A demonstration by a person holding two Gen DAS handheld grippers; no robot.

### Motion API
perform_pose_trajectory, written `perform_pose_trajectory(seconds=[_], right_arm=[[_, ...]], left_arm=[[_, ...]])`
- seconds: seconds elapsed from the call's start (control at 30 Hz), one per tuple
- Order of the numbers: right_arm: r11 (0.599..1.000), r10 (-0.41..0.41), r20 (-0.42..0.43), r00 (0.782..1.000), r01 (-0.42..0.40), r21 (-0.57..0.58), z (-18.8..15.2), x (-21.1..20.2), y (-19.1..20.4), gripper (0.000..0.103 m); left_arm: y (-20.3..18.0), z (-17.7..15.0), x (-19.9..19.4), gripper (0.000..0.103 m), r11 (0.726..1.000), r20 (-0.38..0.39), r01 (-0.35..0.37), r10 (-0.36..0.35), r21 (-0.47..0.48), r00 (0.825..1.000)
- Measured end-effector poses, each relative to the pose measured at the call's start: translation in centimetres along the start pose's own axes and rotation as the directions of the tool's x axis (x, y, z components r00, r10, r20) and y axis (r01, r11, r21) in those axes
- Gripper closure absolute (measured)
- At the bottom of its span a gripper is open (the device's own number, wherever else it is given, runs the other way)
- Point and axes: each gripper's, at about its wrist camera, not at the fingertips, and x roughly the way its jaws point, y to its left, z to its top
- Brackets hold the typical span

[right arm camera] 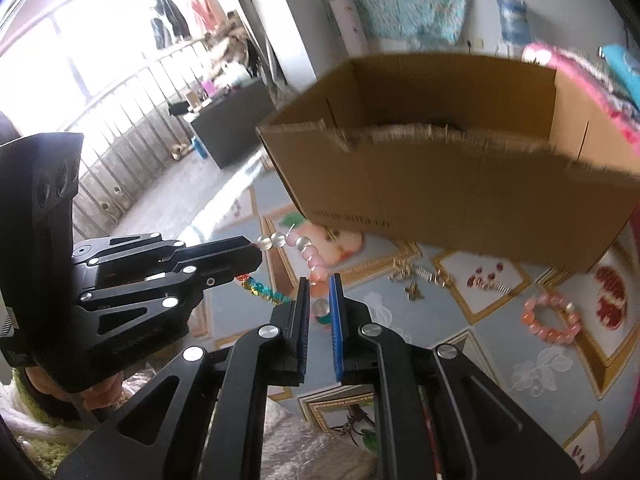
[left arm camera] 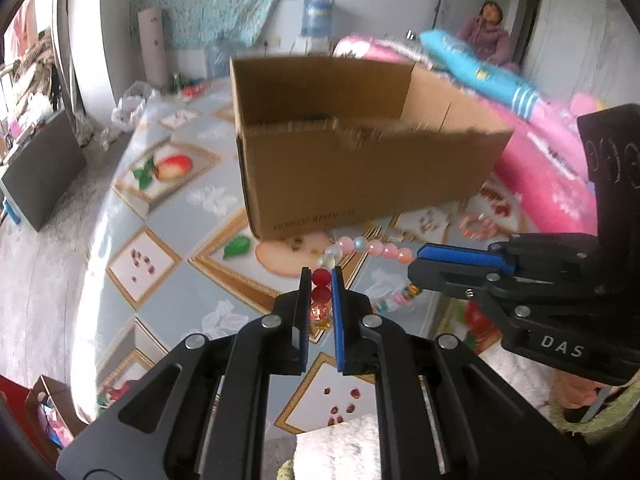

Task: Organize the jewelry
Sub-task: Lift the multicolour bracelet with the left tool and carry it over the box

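Left wrist view: the left gripper pinches the red beads of a bead string, its pink end pinched by the right gripper, in the air just near of the open cardboard box. Right wrist view: a pink bracelet and metal pieces lie on the tablecloth to the right. Sorting seems far from finished.

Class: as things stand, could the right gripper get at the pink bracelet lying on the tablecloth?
Probably not yet: the right gripper is shut on the bead string. The path to the pink bracelet looks unobstructed.
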Motion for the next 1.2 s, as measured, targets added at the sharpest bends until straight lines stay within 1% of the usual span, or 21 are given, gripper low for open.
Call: perform_pose_trajectory(seconds=[0.13,0.23,0.33,0.47,0.6,0.67,0.8,0.87,0.93,1.03,1.13,1.2], right_arm=[[1.0,0.001,0.055,0.998,0.0,-0.02,0.8,-2.0,0.3,0.093],[0.999,-0.006,0.093,0.996,0.01,-0.037,1.5,-3.3,0.7,0.093],[0.999,-0.014,0.125,0.992,0.019,-0.044,2.3,-4.2,0.5,0.093],[0.998,-0.012,0.168,0.986,0.022,-0.056,4.0,-5.5,0.2,0.093],[0.994,-0.035,0.238,0.971,0.058,-0.093,6.9,-7.0,-0.2,0.093],[0.992,-0.044,0.259,0.965,0.072,-0.1,8.5,-7.3,-0.8,0.093],[0.989,-0.057,0.275,0.96,0.092,-0.115,11.6,-6.9,-2.0,0.093],[0.989,-0.058,0.262,0.963,0.091,-0.118,13.4,-6.0,-2.9,0.093],[0.989,-0.048,0.228,0.973,0.077,-0.122,15.0,-4.7,-3.9,0.093],[0.993,-0.018,0.149,0.989,0.035,-0.113,16.5,-2.3,-5.4,0.093],[0.997,0.022,0.023,0.999,-0.02,-0.081,17.7,1.0,-7.2,0.093],[0.997,0.063,-0.066,0.996,-0.066,-0.05,18.0,3.2,-8.2,0.093]], left_arm=[[-0.4,1.3,-2.0,0.094,1.0,0.061,0.006,-0.007,0.018,0.998],[-0.9,2.3,-3.3,0.094,0.999,0.099,0.03,-0.033,0.024,0.995],[-1.5,3.5,-4.3,0.094,0.998,0.138,0.035,-0.04,0.043,0.99],[-2.4,5.8,-5.3,0.094,0.995,0.184,0.055,-0.069,0.081,0.981],[-3.1,8.3,-5.8,0.094,0.992,0.239,0.048,-0.076,0.12,0.968],[-3.6,10.0,-5.9,0.094,0.989,0.27,0.044,-0.082,0.144,0.959],[-4.1,12.7,-5.0,0.094,0.984,0.29,0.033,-0.084,0.176,0.953],[-3.8,14.2,-3.6,0.094,0.984,0.279,0.03,-0.079,0.175,0.957],[-3.3,15.3,-2.2,0.094,0.985,0.26,0.028,-0.072,0.169,0.963],[-2.3,16.6,0.6,0.094,0.989,0.198,0.038,-0.066,0.143,0.978],[-1.0,17.0,4.0,0.094,0.993,0.091,0.056,-0.065,0.107,0.994],[0.0,16.6,5.7,0.094,0.994,0.024,0.063,-0.066,0.086,0.998]])
